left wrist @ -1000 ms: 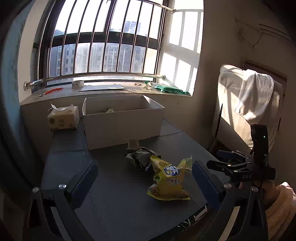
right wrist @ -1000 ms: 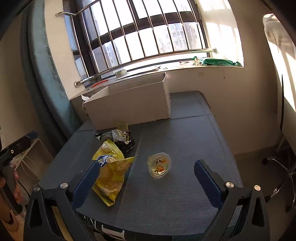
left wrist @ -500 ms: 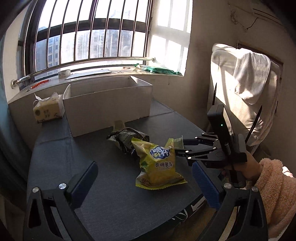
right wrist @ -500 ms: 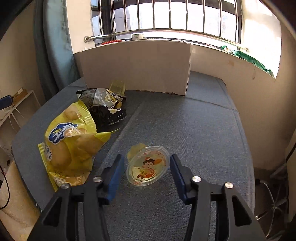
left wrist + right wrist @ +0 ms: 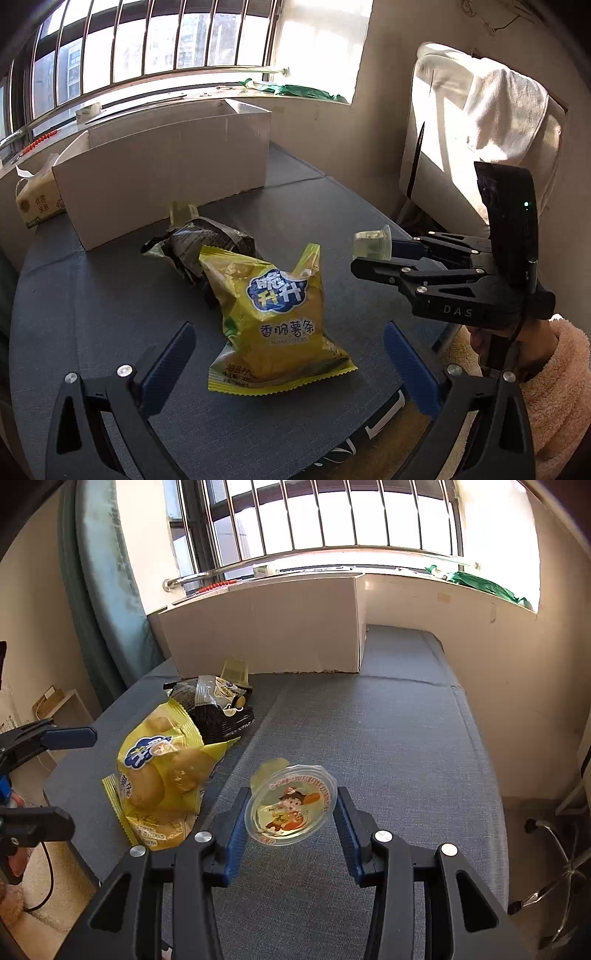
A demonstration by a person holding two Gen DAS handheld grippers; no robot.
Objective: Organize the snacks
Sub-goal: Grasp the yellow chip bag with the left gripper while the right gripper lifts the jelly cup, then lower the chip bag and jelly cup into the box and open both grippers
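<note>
My right gripper (image 5: 290, 818) is shut on a jelly cup (image 5: 291, 806) with a cartoon lid and holds it above the grey table; it also shows in the left wrist view (image 5: 373, 254) with the cup (image 5: 371, 245) between its fingers. My left gripper (image 5: 288, 354) is open and empty, its fingers either side of a yellow potato-stick bag (image 5: 275, 314), which also shows in the right wrist view (image 5: 162, 775). A dark snack bag (image 5: 207, 245) and a second jelly cup (image 5: 183, 214) lie behind it. The white cardboard box (image 5: 166, 173) stands open at the back.
A tissue pack (image 5: 37, 199) sits left of the box. A draped chair (image 5: 476, 136) stands right of the table (image 5: 92, 306). A window sill with small items runs behind the box. A swivel chair base (image 5: 554, 878) is on the floor at right.
My right gripper closed on the jelly cup and lifted it off the table. My left gripper moved closer to the yellow bag.
</note>
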